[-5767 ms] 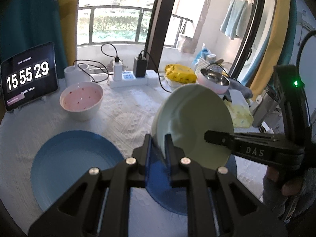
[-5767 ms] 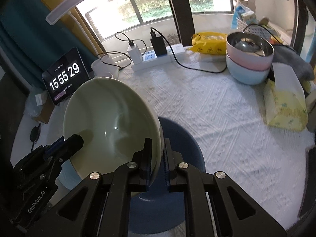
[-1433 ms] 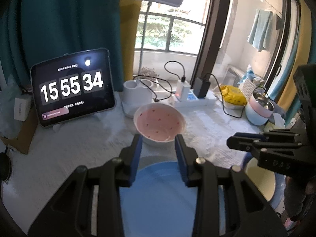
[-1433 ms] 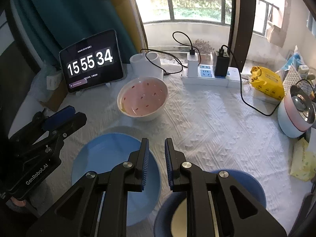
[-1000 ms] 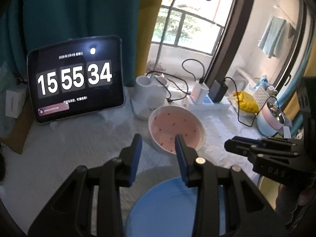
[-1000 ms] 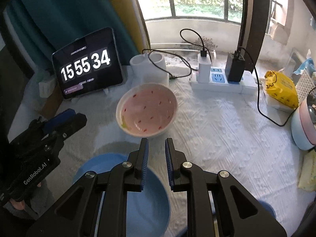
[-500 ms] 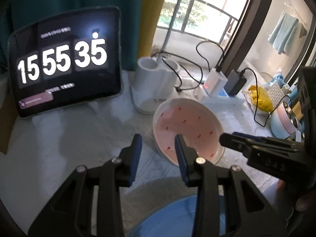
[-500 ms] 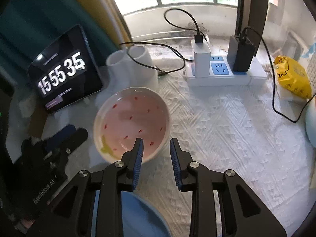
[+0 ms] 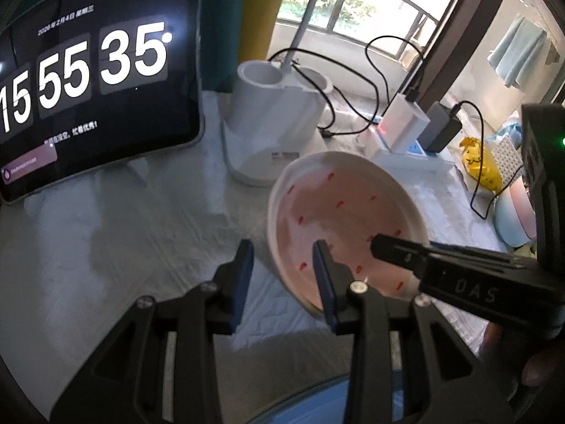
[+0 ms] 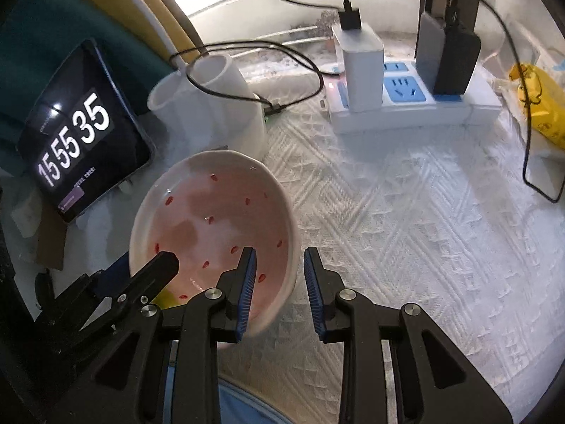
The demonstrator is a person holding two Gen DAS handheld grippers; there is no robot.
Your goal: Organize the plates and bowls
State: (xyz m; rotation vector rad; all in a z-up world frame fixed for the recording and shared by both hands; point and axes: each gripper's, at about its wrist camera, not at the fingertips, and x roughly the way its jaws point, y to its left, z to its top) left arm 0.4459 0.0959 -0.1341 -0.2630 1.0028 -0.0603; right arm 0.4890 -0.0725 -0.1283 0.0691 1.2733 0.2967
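- Pink-glazed bowl (image 10: 215, 233), white outside, red flecks inside, sits upright on the white textured tablecloth (image 10: 406, 219), centre-left of the right wrist view and centre-right of the left wrist view.
- Right gripper (image 10: 277, 279): jaws spread, straddling the bowl's near-right rim; left blue pad inside the bowl, right pad outside over the cloth. Pads do not appear to press the wall. Its jaws have just been opening, with the rim between them.
- Left gripper (image 9: 282, 275): jaws likewise spread, straddling the bowl's left rim near the frame centre; one pad over the cloth, one over the pink interior. No squeeze visible.
- In the left wrist view the other gripper's dark finger reaches in from the right over the bowl's interior.
- Step in hand, as judged: two-sided approach to the pink bowl, grasp not yet made.
- Next move calls for: lowering each pad pair fully onto the wall, closing both evenly, then lifting level so the bowl does not tilt.
- Blue plate (image 10: 243, 408) shows only as an edge at the bottom of both views, just nearer than the bowl; a likely place to set it, though I cannot confirm.
- Just behind the bowl: white lamp base (image 10: 212, 106).
- Tablet clock (image 10: 81, 134) stands at the left; power strip (image 10: 406, 106) with chargers lies at upper right, well apart from the bowl.
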